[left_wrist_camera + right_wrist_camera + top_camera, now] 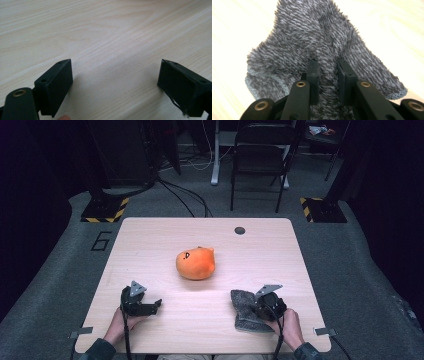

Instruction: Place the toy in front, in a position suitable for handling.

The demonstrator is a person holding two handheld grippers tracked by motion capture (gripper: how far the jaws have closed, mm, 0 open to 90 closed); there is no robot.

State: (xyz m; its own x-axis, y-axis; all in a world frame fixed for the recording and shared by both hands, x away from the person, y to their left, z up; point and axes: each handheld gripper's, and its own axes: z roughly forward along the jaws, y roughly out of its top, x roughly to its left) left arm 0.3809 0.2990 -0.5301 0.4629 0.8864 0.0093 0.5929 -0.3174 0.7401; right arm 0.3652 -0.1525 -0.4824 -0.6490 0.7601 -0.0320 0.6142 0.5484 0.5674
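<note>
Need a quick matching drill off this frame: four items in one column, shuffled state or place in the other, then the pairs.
1. left gripper
2. right gripper
3. orange plush toy
4. grey fuzzy cloth

A. mid-table, untouched
B. jaws wide apart over bare wood
C. pinched into a ridge, near right of table
D. jaws closed on fabric

Pairs: 1-B, 2-D, 3-A, 4-C

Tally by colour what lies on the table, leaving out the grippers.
Orange: 1, the round orange plush toy
Grey: 1, the fuzzy grey cloth
Dark: 1, the small round dark grommet in the tabletop
Total: 3
</note>
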